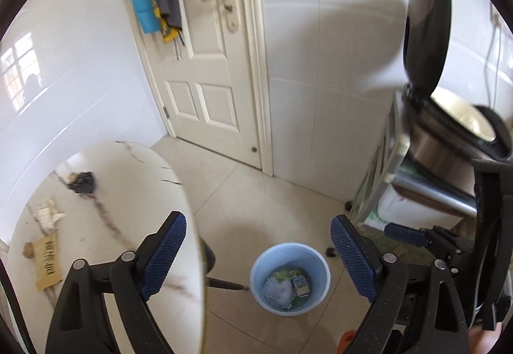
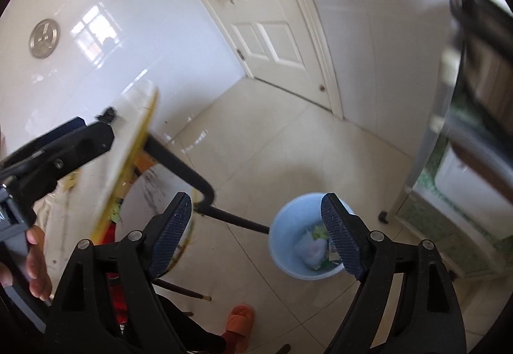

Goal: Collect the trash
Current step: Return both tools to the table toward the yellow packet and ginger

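Both grippers hang over the floor with nothing in them. The left gripper (image 1: 258, 253) has its jaws spread wide and empty, and between its pads, at about 6 o'clock in its view, sits the blue bin (image 1: 290, 278) — already holding a crumpled bag, green wrappers and a small carton (image 1: 300, 282). The right gripper (image 2: 256, 235) is also spread wide and holds nothing; the bin (image 2: 290, 254) lies at 5 o'clock there, partly behind its right pad. That pose, angled down above the open pail, suits letting rubbish fall in.

Farther off at 9 o'clock in the left view, the round table (image 1: 134, 168) carries more trash: a brown packet (image 1: 46, 261) nearest, a pale scrap (image 1: 48, 213) beyond it, then a dark wad (image 1: 81, 182) — probably the next pickups, so the job looks partly done. Beyond, at 12 o'clock, a white door (image 1: 205, 65) has clothes hung on it.
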The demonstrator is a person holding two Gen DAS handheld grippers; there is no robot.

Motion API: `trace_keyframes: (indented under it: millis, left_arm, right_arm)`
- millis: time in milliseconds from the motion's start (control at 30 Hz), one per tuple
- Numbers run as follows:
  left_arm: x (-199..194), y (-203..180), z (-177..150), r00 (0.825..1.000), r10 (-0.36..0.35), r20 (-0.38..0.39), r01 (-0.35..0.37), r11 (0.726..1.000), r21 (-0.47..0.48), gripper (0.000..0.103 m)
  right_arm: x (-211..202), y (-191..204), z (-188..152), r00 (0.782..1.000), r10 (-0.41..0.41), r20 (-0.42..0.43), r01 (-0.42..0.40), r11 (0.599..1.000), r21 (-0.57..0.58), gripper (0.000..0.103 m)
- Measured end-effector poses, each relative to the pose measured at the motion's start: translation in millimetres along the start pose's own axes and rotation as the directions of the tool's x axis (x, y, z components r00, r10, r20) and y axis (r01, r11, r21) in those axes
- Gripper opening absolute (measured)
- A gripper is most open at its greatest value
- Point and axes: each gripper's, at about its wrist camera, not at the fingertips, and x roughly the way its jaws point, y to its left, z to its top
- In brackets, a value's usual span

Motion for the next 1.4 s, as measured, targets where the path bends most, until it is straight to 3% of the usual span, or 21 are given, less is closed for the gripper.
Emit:
trace_keyframes:
  millis: [100,300,433,567,700,867,1033,1267,1367,1400]
  left_arm:
    - [-38,15,-12,0.999,0.001,0.039,0.0,1.0,-0.013,0.093]
    - [-114,83,-46,0.991,0.088,0.097,-0.082,0.995,-0.062,0.099]
    - [-154,145,-71,0.981,0.167,0.1,-0.153,0.979,-0.137,0.099]
    - [-179,209,-102,0.966,0.256,0.048,-0.24,0.946,-0.219,0.102]
    - [-191,263,-131,0.949,0.316,-0.017,-0.308,0.908,-0.283,0.102]
    - [-200,315,-160,0.94,0.33,-0.087,-0.339,0.874,-0.348,0.102]
    - [-200,347,-169,0.94,0.319,-0.118,-0.339,0.86,-0.381,0.102]
    - [-172,398,-143,0.955,0.266,-0.131,-0.297,0.869,-0.395,0.102]
    - [-151,405,-129,0.96,0.245,-0.137,-0.28,0.876,-0.393,0.102]
    - [-144,406,-125,0.96,0.244,-0.14,-0.28,0.878,-0.387,0.102]
  right_arm:
    - [-22,31,5,0.999,0.006,0.044,-0.003,0.998,-0.057,0.084]
    - [-42,106,12,0.995,0.043,0.088,-0.026,0.983,-0.181,0.087]
    - [-36,167,16,0.995,0.067,0.08,-0.043,0.962,-0.269,0.089]
    - [-11,232,15,0.996,0.088,0.03,-0.072,0.929,-0.363,0.089]
    - [38,304,14,0.992,0.111,-0.057,-0.125,0.883,-0.452,0.089]
    - [105,376,5,0.978,0.1,-0.185,-0.184,0.833,-0.522,0.089]
    - [168,420,0,0.968,0.04,-0.249,-0.174,0.82,-0.546,0.089]
    - [224,430,-7,0.954,-0.052,-0.294,-0.134,0.806,-0.577,0.089]
    - [227,428,-7,0.959,-0.048,-0.279,-0.138,0.782,-0.608,0.081]
    - [227,427,-6,0.96,-0.045,-0.276,-0.141,0.773,-0.618,0.071]
